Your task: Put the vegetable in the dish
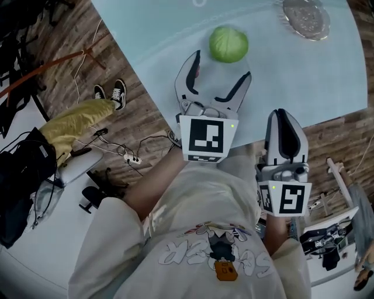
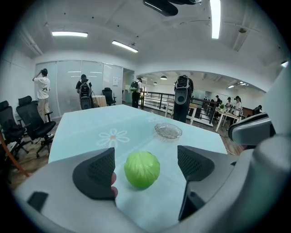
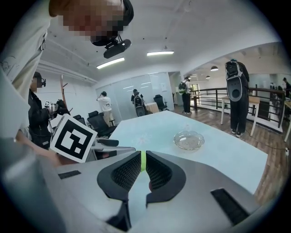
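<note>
counting first: one round green cabbage (image 1: pixel 228 44), one clear glass dish (image 1: pixel 306 17), two grippers, one pale blue-green table (image 1: pixel 280 76).

left gripper (image 1: pixel 222 65): jaws released, spread wide. the cabbage (image 2: pixel 142 169) sits on the table at the mouth of that gap, in line with it. neither dark ribbed pad (image 2: pixel 97 175) presses on it, and table shows on both sides of it in the left gripper view. nothing grasped.

right gripper (image 1: pixel 283 117): jaws clenched almost together with nothing in them. the right gripper view shows only a thin slit between the two pads, with a sliver of green visible through it. this gripper is held nearer the person's body, at the table edge and well apart from the cabbage.

the cabbage is on the table, not in the dish. the dish (image 2: pixel 168 131) stands farther along the table, toward the far right in the head view and well apart from the cabbage.

two marker cubes, one per gripper: left cube (image 1: pixel 203 137) and right cube (image 1: pixel 284 197).

one white flower print (image 2: pixel 112 136) is on the tabletop, near the dish.

one pair of black-and-white sneakers (image 1: pixel 111 93) is on the wood floor left of the table, worn by a person in yellow trousers.

black office chairs (image 2: pixel 27 123) stand at the left of the room, at least two. several people stand in the background, too small to count surely.
</note>
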Demonstrator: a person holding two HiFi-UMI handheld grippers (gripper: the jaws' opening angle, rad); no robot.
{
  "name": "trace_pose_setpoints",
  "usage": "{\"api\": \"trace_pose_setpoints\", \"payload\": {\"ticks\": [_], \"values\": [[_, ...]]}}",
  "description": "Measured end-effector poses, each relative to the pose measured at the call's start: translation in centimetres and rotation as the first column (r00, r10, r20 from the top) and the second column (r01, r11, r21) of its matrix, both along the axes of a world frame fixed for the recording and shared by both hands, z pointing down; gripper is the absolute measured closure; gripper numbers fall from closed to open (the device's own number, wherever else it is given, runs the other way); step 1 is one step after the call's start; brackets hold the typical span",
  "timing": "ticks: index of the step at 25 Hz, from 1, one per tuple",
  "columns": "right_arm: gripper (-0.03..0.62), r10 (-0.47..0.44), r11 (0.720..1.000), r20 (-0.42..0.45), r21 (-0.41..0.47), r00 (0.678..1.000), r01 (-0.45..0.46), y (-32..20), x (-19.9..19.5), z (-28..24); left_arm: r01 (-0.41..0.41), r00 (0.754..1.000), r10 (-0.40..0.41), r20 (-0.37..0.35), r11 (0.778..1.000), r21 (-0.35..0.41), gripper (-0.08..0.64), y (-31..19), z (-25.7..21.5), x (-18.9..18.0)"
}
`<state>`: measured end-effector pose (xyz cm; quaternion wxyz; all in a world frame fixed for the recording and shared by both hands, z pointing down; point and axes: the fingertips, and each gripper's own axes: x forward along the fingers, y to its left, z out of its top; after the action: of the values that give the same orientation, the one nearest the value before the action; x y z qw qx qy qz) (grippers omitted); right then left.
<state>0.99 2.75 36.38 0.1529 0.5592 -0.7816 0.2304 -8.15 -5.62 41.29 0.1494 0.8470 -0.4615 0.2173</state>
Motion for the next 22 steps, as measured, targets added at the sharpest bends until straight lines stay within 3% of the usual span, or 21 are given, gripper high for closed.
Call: {"api": "trace_pose_setpoints", "payload": {"ticks": [22], "values": [[0.552, 0.03, 0.997, 0.05, -0.069, 0.998, -0.027, -3.0, 1.8, 3.7, 0.015, 0.998, -0.01, 0.069, 0.997, -0.073, 0.114, -4.7, 8.1, 2.8]]}}
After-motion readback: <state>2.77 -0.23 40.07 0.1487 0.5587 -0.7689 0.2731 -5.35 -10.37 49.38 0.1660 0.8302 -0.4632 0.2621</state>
